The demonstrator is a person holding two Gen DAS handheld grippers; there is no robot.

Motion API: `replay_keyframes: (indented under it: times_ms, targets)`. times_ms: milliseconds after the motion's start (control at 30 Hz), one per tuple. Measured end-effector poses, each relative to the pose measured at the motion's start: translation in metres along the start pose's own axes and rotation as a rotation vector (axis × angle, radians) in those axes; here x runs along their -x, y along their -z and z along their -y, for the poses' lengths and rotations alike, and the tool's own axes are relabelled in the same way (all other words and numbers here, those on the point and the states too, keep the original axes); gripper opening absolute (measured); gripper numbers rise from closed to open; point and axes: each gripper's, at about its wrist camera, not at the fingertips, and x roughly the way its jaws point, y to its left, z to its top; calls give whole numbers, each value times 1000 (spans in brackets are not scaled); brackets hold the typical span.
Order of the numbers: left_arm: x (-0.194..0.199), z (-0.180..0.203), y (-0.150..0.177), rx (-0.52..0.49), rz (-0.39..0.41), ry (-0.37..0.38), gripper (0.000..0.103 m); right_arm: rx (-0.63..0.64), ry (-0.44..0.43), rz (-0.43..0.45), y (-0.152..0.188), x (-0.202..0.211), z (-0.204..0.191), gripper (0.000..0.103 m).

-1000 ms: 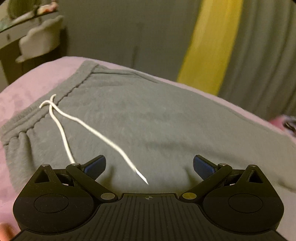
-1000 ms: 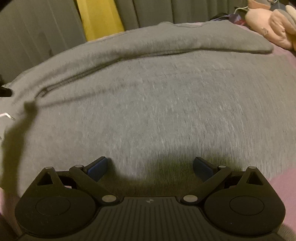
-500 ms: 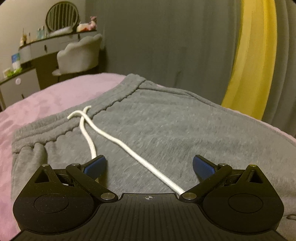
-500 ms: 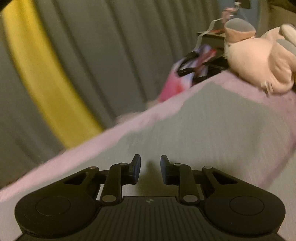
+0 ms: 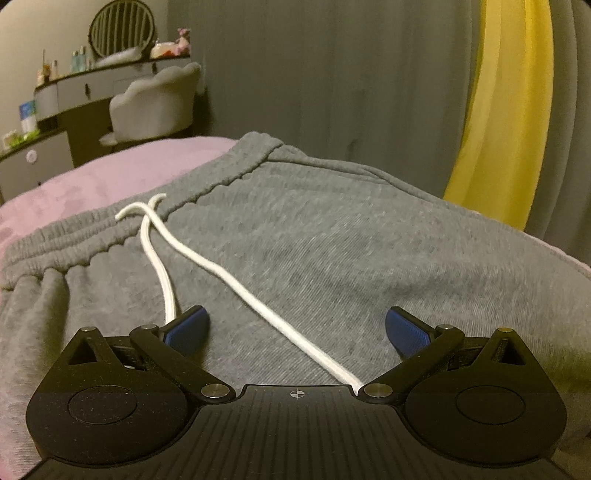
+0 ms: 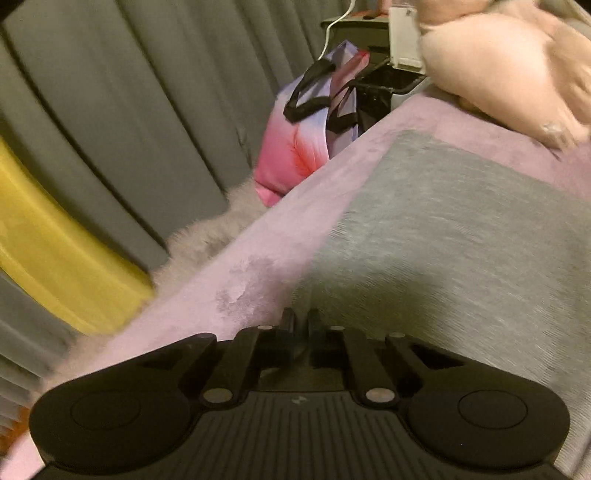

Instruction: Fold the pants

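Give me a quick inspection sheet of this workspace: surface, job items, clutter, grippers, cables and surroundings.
Surface: pink bedspread, soft, lightly rumpled.
Job's things: grey pants spread flat; white drawstring untied, trailing down from the waistband between the left fingers.
Clutter: pale plush toy on the bed beyond the pant leg; pink-and-purple bag beside the bed.
Grippers: left gripper open over the pants near the waist; right gripper shut at the leg's edge, jaws have just been closing; whether fabric is pinched cannot be told.
Cables: white cable near the bag.
Surroundings: grey curtains with a yellow panel; dresser and chair.
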Motion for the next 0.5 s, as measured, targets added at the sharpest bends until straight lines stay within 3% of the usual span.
replay_keyframes:
  times_ms: [100,200,300,367,433,500]
  targets:
    - [2,-3,-1,19,-7,18,103,7,-130,139,13,70,32,6]
    - [7,-10,-5,54,-1,55,103,2,-210,230,55,143,79,6]
    - [21,-14,-13,66,36,137,103,33,-178,229,117,188,127,4]
    - [33,-15,-22,72,50,225,103,68,-84,227,152,193,155,2]
    - [38,-20,-33,114,19,348,103,98,16,206,169,188,176,2]
    - [33,-24,-44,169,-48,446,103,43,0,178,166,187,191,5]
